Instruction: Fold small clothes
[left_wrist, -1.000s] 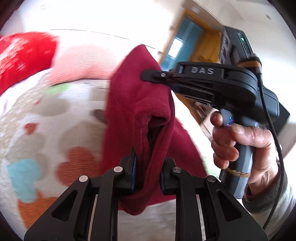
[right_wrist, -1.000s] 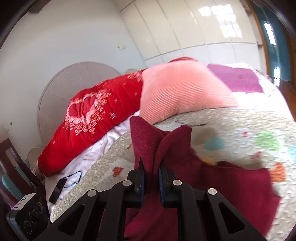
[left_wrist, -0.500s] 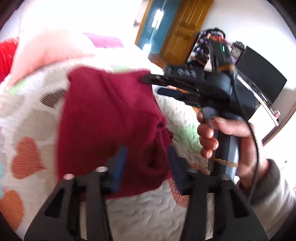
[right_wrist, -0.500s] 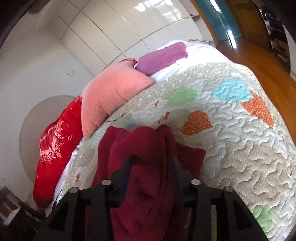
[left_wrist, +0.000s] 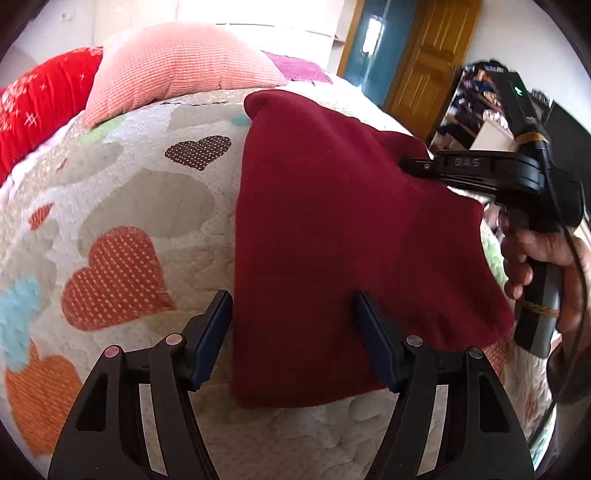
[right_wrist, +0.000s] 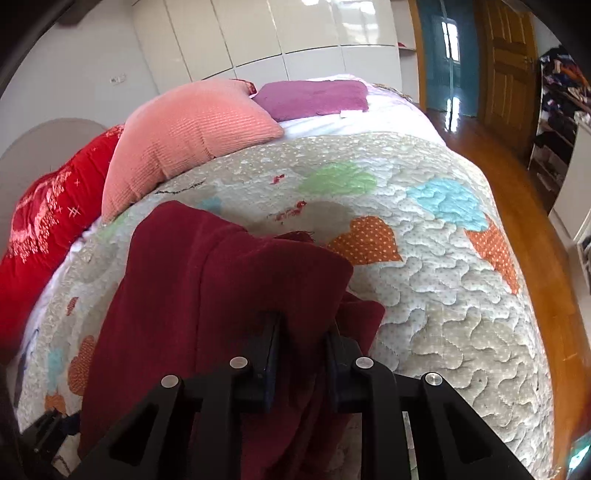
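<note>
quilted cotton covers the bed (right_wrist: 443, 295), a pale spread patched with coloured hearts, with a salmon ribbed pillow (left_wrist: 177, 70) and a red embroidered cushion (left_wrist: 33, 107) at its far end. on the spread lies the maroon garment (left_wrist: 332, 236), a soft fleecy piece that now rests folded over on itself; a second ago it hung lifted in the air between both tools, so the fold has just been laid down.

the left gripper (left_wrist: 291, 339) has let go: its jaws are opening and stand wide, one on either side of the garment's near edge with clear gaps, pressing on nothing. that corner looks flat and settled. the right gripper (right_wrist: 301, 350) is a different case. a second ago it was clamped, half a second ago it spread, and now its jaws are closing, with a bunched ridge of the maroon cloth between the blue pads. the pads appear to press on that ridge already. a person's hand (left_wrist: 535, 266) holds its handle at the garment's right side.

in my judgement one fold is done and the right tool is taking a fresh hold, probably to tidy the rumpled far edge or begin the next fold.
</note>
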